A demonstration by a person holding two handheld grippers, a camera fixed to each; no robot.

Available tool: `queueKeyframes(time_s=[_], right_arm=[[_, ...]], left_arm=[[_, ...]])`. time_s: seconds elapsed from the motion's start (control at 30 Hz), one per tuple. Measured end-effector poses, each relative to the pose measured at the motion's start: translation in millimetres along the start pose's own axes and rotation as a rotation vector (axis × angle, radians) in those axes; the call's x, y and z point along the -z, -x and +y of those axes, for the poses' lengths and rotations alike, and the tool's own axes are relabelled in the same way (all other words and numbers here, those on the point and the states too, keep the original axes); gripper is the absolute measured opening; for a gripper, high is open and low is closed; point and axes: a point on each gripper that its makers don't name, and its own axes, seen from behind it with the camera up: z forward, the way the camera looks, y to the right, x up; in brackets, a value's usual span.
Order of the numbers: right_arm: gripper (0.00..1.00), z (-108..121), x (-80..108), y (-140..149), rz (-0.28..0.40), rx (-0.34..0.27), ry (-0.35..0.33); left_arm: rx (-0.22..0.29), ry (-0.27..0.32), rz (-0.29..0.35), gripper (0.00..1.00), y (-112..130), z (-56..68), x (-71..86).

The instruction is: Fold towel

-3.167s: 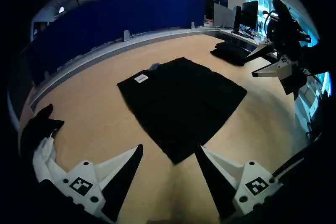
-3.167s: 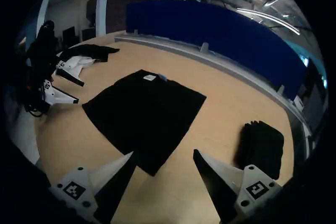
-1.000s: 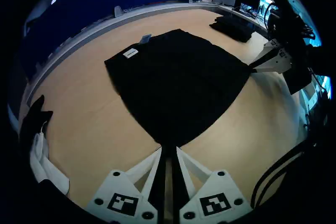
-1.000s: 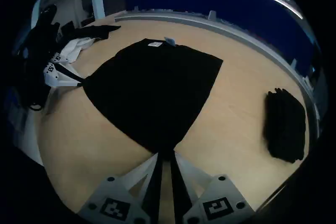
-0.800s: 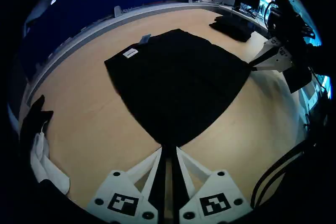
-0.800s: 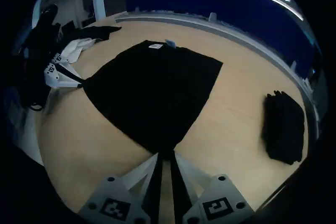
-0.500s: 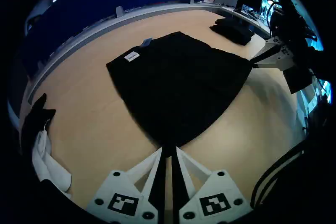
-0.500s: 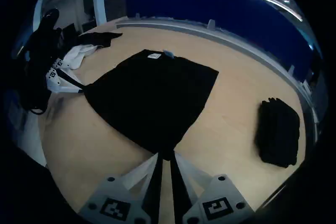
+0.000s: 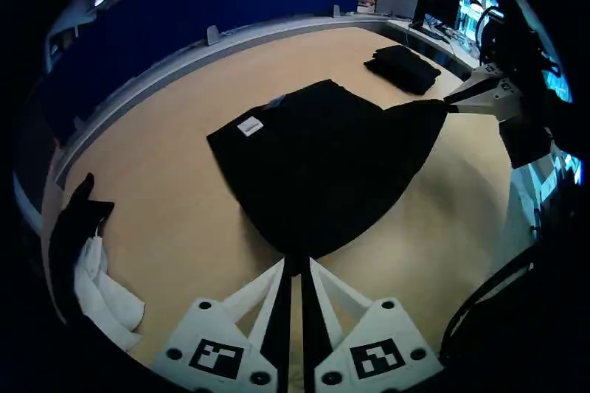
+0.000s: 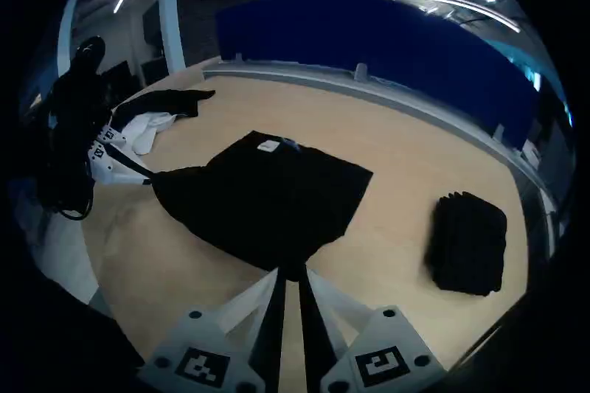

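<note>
A black towel (image 9: pixel 324 164) with a small white tag (image 9: pixel 250 126) lies partly on the wooden table, its near edge lifted. My left gripper (image 9: pixel 295 264) is shut on one near corner. The right gripper (image 9: pixel 446 102), seen farther off, pinches the other corner. In the right gripper view my right gripper (image 10: pixel 291 273) is shut on the black towel (image 10: pixel 273 201), and the left gripper (image 10: pixel 151 178) holds the far lifted corner. The far half of the towel still rests flat.
A stack of folded black towels (image 10: pixel 468 244) sits on the table (image 10: pixel 413 172), also visible as the folded stack (image 9: pixel 402 68). White and black cloths (image 9: pixel 92 282) lie at the table's edge. A blue partition (image 9: pixel 199 9) runs along the far side.
Both grippers went from open above the towel to shut on its two near corners. Over the last second they have risen, lifting the near edge off the table.
</note>
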Motion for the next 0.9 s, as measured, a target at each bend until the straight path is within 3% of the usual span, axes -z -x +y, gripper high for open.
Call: queueKeyframes(time_s=[0.37,0.67,0.9], right_arm=[[0.12,-10.8,31.9,-9.2,0.009,-0.021,-0.003],[0.12,-11.2,31.6,-6.3,0.005,-0.040,-0.001],[0.12,-1.1,22.3,-16.4,0.007,-0.044,0.005]], left_arm=[[0.050,0.013,0.011,0.08,-9.2,12.2,33.6],[0.056,0.017,-0.004,0.08,-3.5,16.0,29.2],[0.064,0.011,-0.001,0.08,-17.2,3.0,27.6]])
